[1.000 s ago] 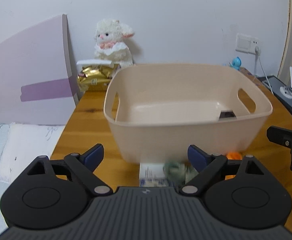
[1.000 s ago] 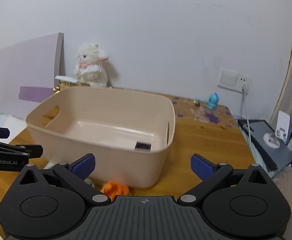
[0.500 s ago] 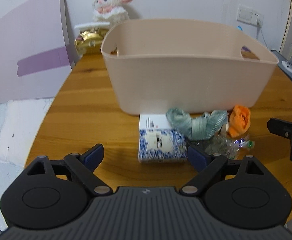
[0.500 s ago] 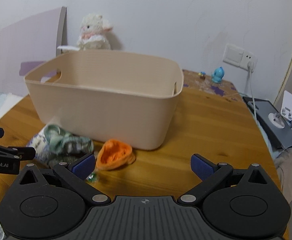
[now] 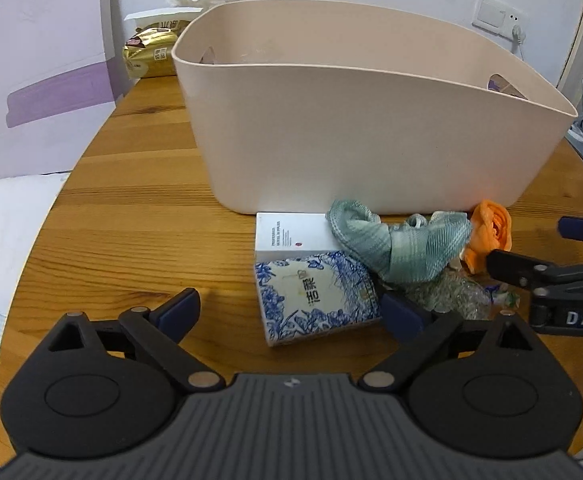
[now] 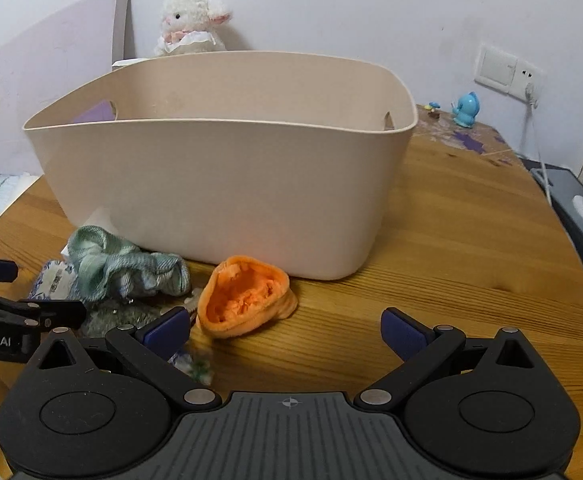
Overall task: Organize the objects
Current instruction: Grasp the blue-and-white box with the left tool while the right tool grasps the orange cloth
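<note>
A beige plastic bin [image 5: 371, 136] [image 6: 219, 184] stands on the wooden table [image 5: 139, 232]. In front of it lie a blue-and-white patterned box [image 5: 315, 300], a white box [image 5: 287, 234], a green cloth [image 5: 399, 246] [image 6: 111, 266], an orange fuzzy sock [image 5: 489, 232] [image 6: 243, 300] and a crinkled clear wrapper [image 5: 451, 296]. My left gripper [image 5: 287, 314] is open, low over the table, with the patterned box between its fingers. My right gripper [image 6: 285, 330] is open just in front of the orange sock, with nothing held.
A white plush lamb [image 6: 191, 26] and a gold snack packet [image 5: 149, 54] sit behind the bin by the wall. A blue figurine [image 6: 465, 110] stands near a wall socket [image 6: 503, 70]. A lilac board [image 5: 39, 60] leans at the left; a bed lies below it.
Both grippers have dropped from above the bin's rim to table level and closed in on the pile in front of it. Both stayed open.
</note>
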Tool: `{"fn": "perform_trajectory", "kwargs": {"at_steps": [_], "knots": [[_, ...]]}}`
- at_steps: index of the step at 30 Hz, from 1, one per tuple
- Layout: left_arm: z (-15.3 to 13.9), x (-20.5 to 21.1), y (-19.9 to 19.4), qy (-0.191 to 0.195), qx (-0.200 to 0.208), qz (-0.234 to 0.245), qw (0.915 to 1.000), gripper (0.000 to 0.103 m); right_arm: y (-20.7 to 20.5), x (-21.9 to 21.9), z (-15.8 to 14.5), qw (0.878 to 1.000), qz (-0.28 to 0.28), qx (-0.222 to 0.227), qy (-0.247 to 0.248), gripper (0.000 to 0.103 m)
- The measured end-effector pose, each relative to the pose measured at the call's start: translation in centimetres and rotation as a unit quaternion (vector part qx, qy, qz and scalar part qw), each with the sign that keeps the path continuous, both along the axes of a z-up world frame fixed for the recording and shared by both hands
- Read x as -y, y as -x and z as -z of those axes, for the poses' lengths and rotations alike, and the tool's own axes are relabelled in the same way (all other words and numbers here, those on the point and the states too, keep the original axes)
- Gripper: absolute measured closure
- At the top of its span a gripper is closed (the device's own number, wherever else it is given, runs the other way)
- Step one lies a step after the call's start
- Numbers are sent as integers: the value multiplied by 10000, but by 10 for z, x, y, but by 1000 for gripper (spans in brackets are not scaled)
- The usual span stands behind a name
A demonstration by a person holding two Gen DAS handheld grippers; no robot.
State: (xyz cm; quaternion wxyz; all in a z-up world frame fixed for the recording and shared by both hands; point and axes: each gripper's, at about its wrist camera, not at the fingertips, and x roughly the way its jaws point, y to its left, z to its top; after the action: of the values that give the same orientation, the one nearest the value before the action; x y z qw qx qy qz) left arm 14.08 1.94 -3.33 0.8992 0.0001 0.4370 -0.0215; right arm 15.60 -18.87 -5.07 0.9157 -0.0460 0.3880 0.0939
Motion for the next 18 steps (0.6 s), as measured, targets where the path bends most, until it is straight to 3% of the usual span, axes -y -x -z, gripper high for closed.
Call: {"fn": "perform_trajectory", "kwargs": {"at_steps": [8, 11, 14, 16, 18], "knots": [[10, 0, -11, 47, -174, 0, 9998, 7, -17, 4, 13, 9995, 89, -154, -265, 5], [9, -2, -9, 57, -136, -44, 9999, 13, -19, 7, 15, 9990, 99, -215, -371, 16], [6, -2, -7, -84, -72, -64, 9999, 28, -17, 11, 17, 9988, 60, -253, -422, 31], [4, -5, -4, -51, -42, -126, 9999, 37, -13, 9, 17, 9991, -12, -209, -364, 49], [3, -8, -2, -1, -40, -133, 9999, 37, -10, 7, 16, 9993, -69, -176, -327, 64]]}}
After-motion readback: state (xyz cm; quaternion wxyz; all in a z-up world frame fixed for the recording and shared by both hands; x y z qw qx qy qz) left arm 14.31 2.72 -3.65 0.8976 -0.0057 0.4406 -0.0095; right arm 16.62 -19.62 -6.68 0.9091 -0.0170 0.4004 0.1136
